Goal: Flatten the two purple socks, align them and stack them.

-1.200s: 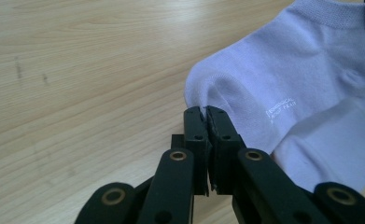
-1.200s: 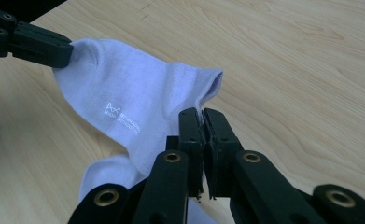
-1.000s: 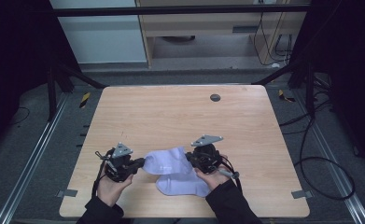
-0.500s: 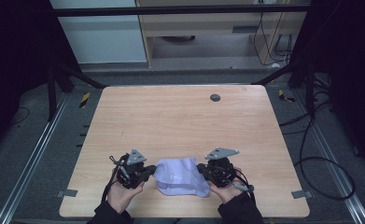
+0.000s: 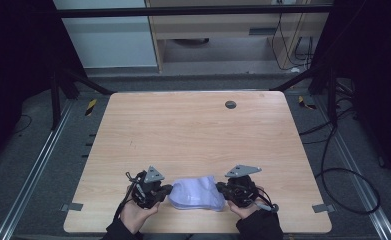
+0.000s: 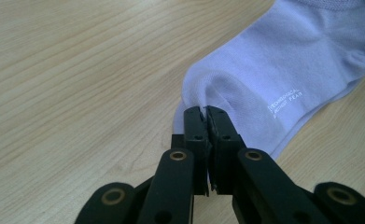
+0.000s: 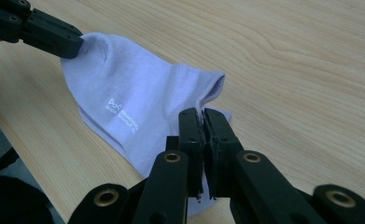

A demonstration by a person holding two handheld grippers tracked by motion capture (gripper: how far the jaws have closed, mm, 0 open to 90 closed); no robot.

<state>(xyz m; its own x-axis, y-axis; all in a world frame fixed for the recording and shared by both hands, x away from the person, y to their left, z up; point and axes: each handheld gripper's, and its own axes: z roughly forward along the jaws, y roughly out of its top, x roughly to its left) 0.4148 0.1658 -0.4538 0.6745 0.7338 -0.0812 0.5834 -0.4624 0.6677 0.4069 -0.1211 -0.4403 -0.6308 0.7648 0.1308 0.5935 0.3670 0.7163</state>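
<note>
High view: a person's two hands work at the near edge of a pale wooden table (image 5: 193, 135), one gripper on either side of a small garment.
Left gripper (image 5: 169, 189): jaws clenched on the left end of a pale lilac knitted ankle sock (image 5: 197, 193); in the left gripper view the pads pinch a raised fold of the fabric (image 6: 207, 100).
Sock position: centred between the two hands, close to the near table edge, mostly lying on the wood with the pinched ends lifted a little.
Handling: judged light, soft and limp; it should sag and crease wherever unsupported, and thin knit could slip from a shallow pinch, so a hold on the doubled cloth at each end looks safest.
Lettering: small white print on the side of the sock (image 6: 284, 100), too small to read reliably; in the right gripper view a small white logo (image 7: 113, 104) sits above two lines of print.
Right gripper (image 5: 221, 189): clamped on the right end, where the cuff opening (image 7: 216, 88) stands up beside the pads.
Far side: a small dark round fitting (image 5: 230, 104) in the tabletop.
</note>
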